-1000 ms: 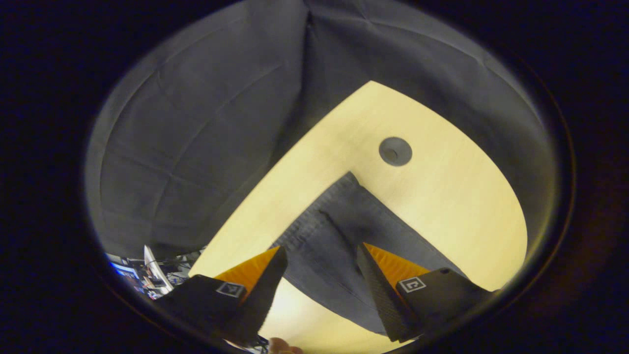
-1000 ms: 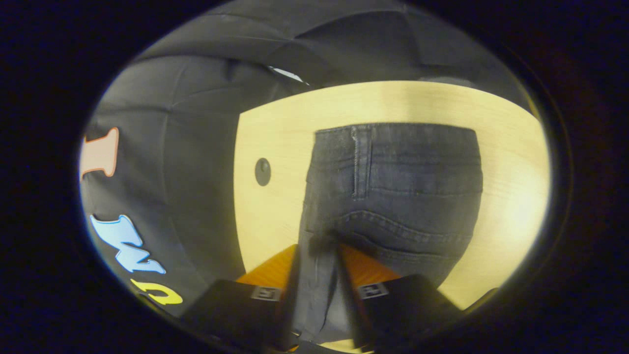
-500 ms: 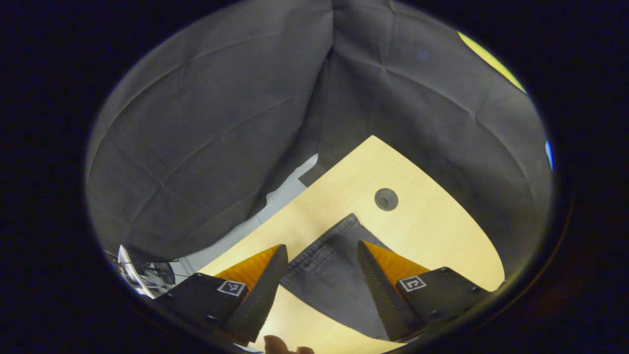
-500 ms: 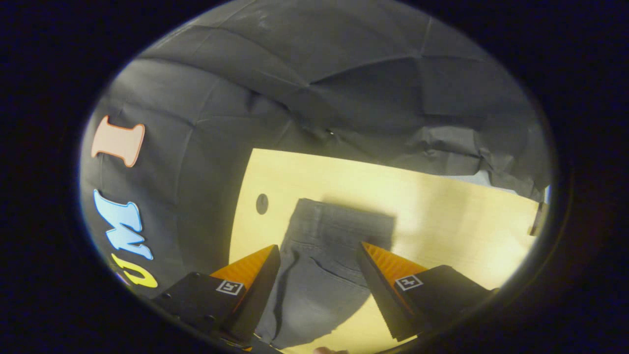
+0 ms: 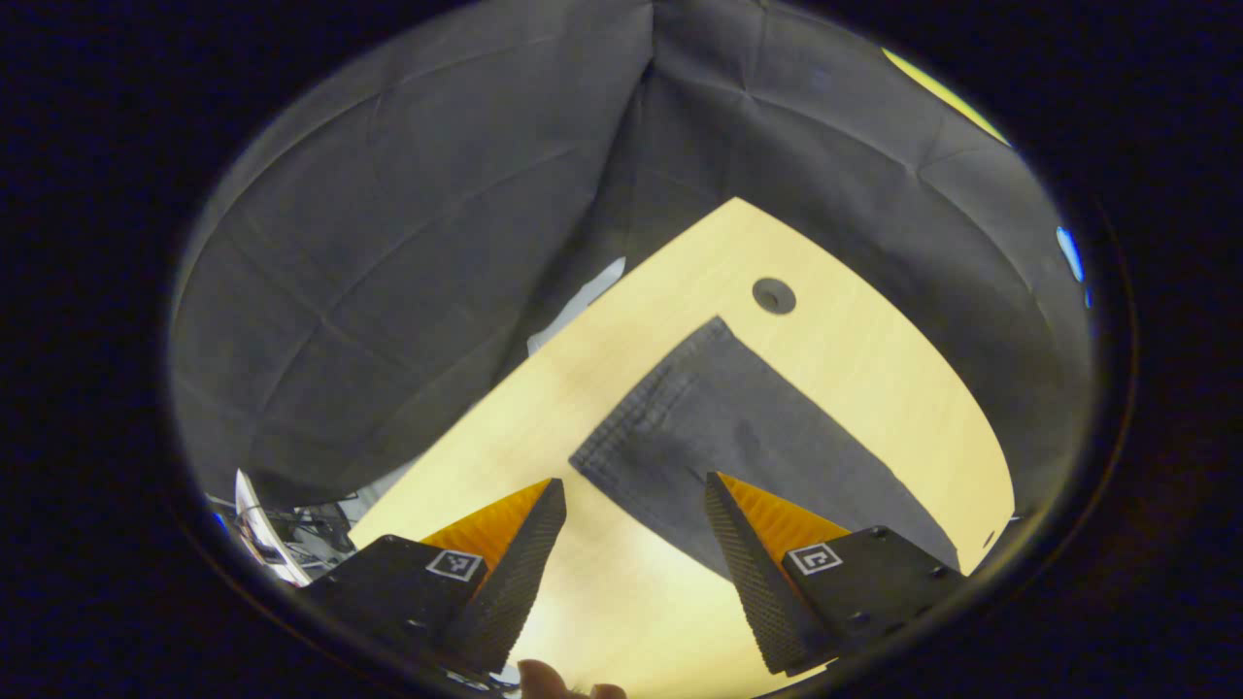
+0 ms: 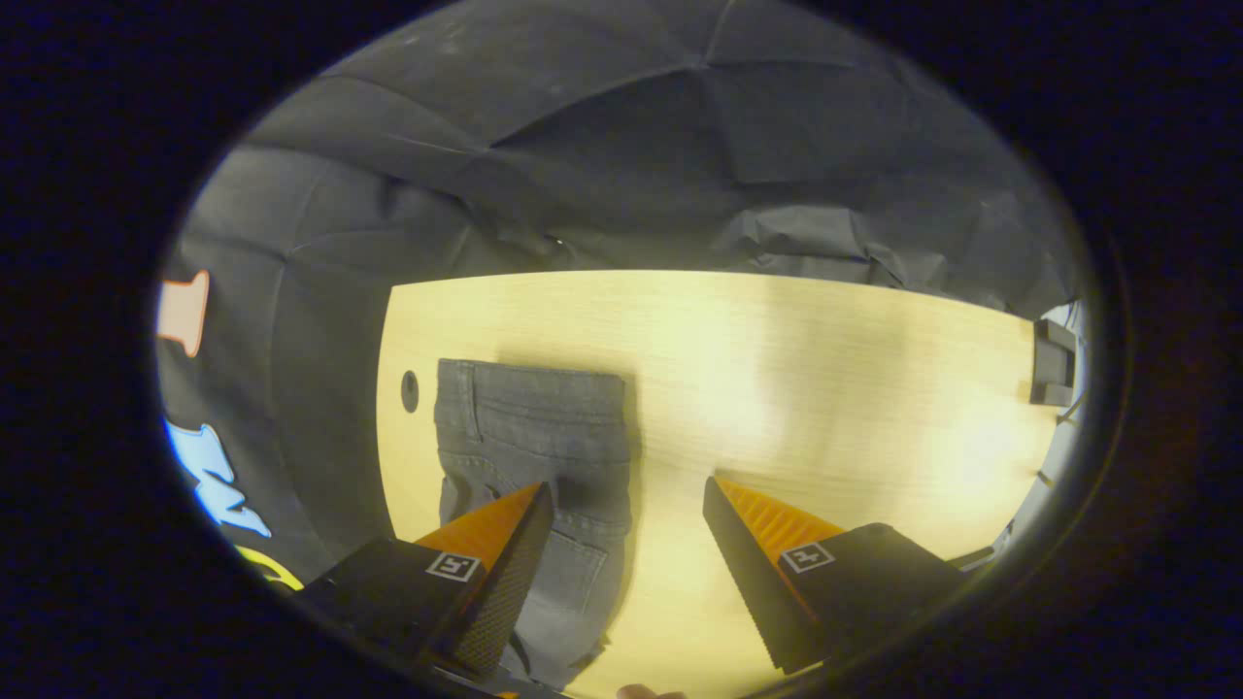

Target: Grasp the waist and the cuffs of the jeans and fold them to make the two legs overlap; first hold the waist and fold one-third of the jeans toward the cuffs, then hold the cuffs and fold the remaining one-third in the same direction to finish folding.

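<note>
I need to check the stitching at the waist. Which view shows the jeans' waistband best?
The right gripper view: the jeans lie flat on the table with the waistband, a belt loop and pocket seams facing the camera. The left gripper view shows the jeans from the hemmed cuff end, partly behind one finger of the tongs.

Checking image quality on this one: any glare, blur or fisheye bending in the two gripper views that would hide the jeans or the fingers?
Left gripper view: sharp; table edges bow from the fisheye, bright glare between the open left gripper fingers, jeans readable. Right gripper view: softer, washed-out glare patches across the table, a shadow along the jeans' right edge; right gripper open, fingers clear.
</note>
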